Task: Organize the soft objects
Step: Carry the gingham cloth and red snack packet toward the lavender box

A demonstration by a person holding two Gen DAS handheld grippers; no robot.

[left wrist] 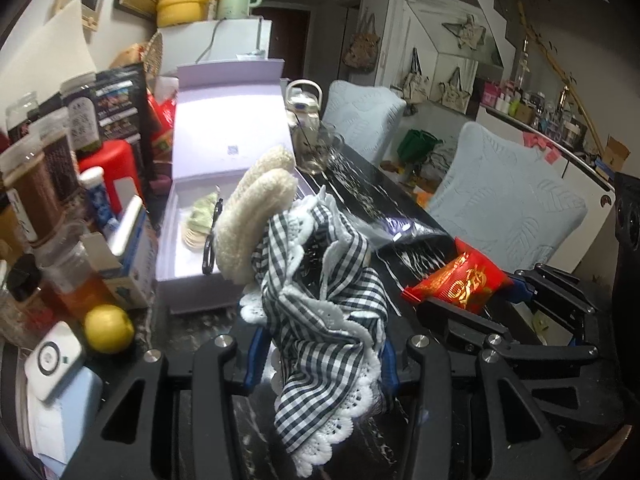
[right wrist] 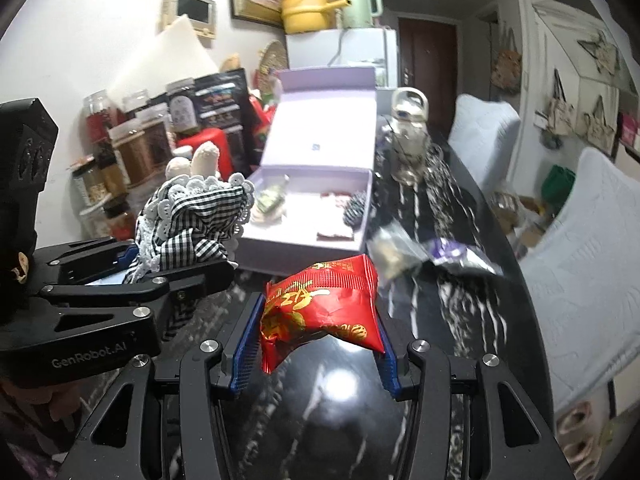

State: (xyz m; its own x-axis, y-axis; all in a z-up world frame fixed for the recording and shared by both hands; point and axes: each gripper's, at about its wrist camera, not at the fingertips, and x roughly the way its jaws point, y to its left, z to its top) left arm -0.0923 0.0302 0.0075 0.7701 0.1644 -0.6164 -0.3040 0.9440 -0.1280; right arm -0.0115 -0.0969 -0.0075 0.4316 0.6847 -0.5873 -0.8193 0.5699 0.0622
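Cloth [left wrist: 320, 300], checked and lace-edged, is pinched between the blue pads of the left gripper [left wrist: 320, 360], bunched upward with a corner hanging down toward the bottom of the left wrist frame; a pale woolly piece [left wrist: 248, 220] rides on top of the bunch, though whether the pads catch it too I cannot tell. The right gripper [right wrist: 316, 344] is pressed onto a red packet [right wrist: 320, 308], held crosswise between its pads and clear of the black table [right wrist: 460, 320]. Both loads are carried in the air, side by side: in the right wrist view the left gripper sits at centre left, beside and a little ahead of the packet. Ahead of both lies the open lilac box [right wrist: 308, 236], its tray in the middle of each frame, its raised lid standing behind. Its long axis runs roughly along the line the grippers point. In the left view the box lies above and left of the cloth, partly hidden by it; in the right view it lies straight above the packet. The left gripper looks nearer to the box, so the cloth would likely go in first. The tray already holds a few small items, with bare floor in its middle.
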